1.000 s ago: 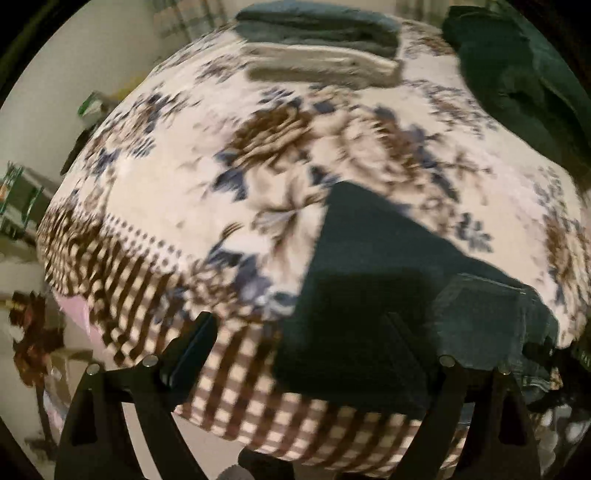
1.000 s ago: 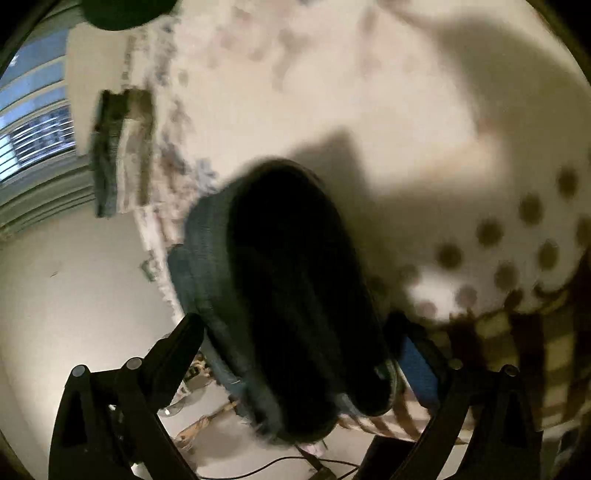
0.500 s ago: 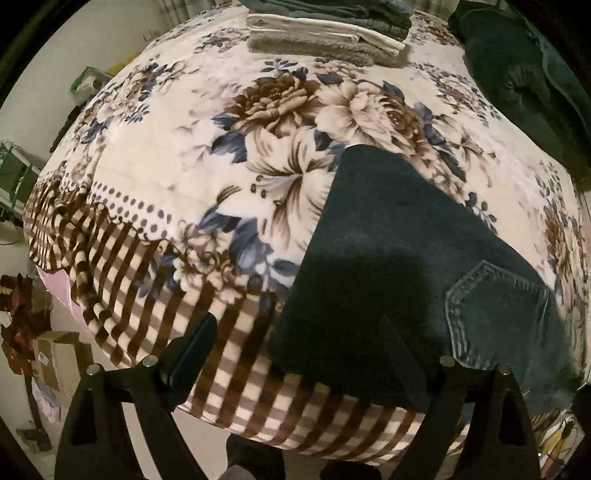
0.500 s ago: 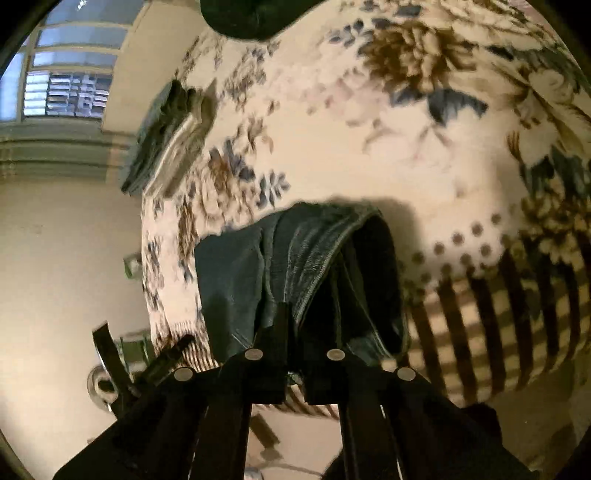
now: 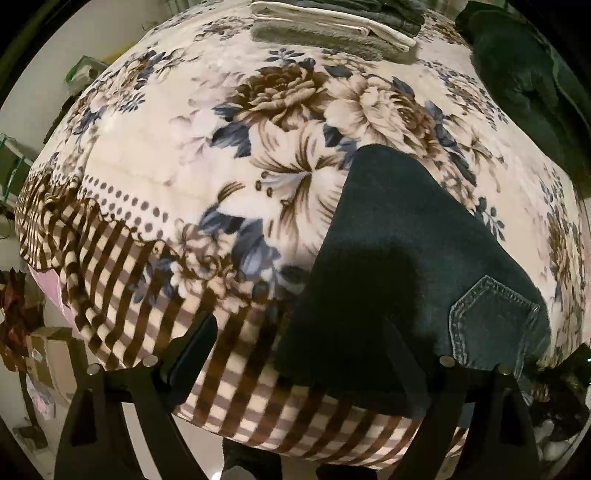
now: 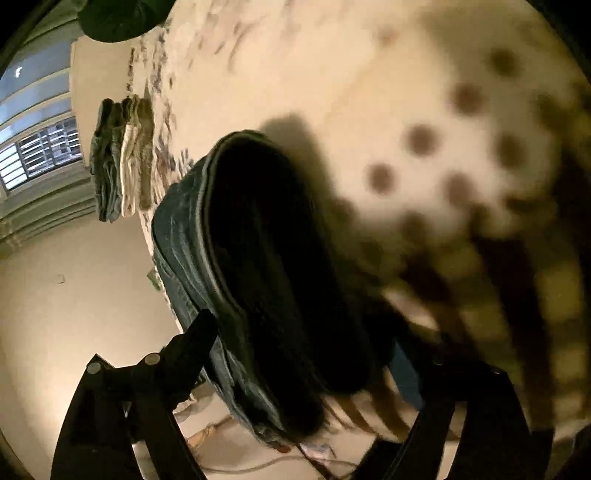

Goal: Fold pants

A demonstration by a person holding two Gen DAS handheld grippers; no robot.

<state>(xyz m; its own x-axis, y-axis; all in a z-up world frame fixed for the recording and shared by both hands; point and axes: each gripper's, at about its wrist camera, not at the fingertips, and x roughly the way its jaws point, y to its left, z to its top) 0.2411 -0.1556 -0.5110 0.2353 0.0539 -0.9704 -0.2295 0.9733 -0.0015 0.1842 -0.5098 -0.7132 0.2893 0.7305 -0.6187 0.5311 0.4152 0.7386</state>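
Denim pants lie folded at the bed edge; half a second ago our right tongs pinched their hem, now the jaws are opening around the roll, releasing it. Left tongs hover spread wide, holding nothing.

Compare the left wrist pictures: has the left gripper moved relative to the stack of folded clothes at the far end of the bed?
Yes. The folded stack has slid toward the picture's top edge, and the jeans fill more of the view, so the left gripper has come down closer to the bed.
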